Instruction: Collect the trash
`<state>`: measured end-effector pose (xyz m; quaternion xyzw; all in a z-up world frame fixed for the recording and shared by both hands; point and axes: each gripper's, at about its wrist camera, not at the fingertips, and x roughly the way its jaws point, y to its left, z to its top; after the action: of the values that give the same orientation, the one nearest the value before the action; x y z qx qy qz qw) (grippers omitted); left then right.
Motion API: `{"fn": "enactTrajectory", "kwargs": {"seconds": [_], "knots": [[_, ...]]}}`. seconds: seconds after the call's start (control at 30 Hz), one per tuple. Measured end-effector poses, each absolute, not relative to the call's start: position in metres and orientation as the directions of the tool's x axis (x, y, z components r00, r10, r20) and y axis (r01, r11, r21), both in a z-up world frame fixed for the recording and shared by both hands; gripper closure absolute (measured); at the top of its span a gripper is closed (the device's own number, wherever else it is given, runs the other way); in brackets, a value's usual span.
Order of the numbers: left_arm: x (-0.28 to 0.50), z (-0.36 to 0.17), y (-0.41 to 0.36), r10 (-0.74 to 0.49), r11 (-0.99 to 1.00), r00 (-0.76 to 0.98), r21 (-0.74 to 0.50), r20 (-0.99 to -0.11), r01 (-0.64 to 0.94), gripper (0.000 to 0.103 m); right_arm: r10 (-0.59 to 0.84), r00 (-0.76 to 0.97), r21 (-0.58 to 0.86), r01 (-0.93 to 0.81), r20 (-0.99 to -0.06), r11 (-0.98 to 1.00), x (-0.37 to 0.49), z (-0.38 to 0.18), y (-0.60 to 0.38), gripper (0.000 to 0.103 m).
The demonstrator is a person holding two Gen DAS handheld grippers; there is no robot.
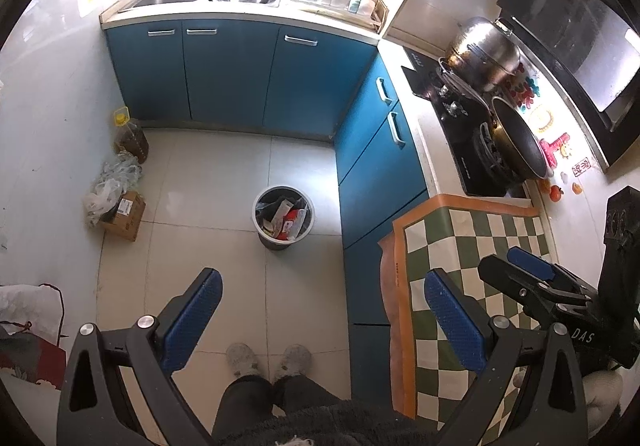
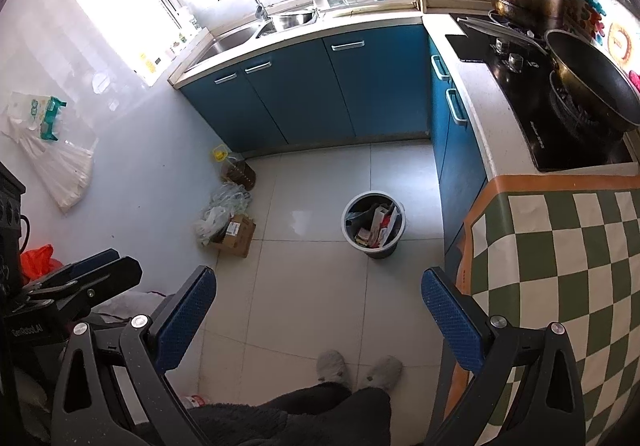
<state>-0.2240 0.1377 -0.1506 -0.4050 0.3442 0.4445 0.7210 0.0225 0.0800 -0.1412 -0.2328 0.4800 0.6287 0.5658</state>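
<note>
Both grippers, left gripper (image 1: 322, 320) and right gripper (image 2: 318, 316), released and empty, face the trash bin (image 1: 283, 215) at frame centre, roughly equidistant.

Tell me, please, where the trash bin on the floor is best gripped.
Probably the trash bin's rim, from straight above: it stands upright with its mouth open, and one claw finger could slip inside the wall, best on the left where the trash sits lower. Both claws are open and empty.
</note>
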Motion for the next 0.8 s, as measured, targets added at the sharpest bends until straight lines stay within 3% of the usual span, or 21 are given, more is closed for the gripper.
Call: {"fn": "enactTrajectory", "kwargs": {"seconds": [0.8], "knots": [[-0.2297,-0.1529,0.1427,0.316,0.333,0.418,-0.313,-0.852,-0.889,0.0,0.476,-0.284,0.367,-0.926,-0.832,0.09,0.0152,-0.1405,0.078,0.0]]}}
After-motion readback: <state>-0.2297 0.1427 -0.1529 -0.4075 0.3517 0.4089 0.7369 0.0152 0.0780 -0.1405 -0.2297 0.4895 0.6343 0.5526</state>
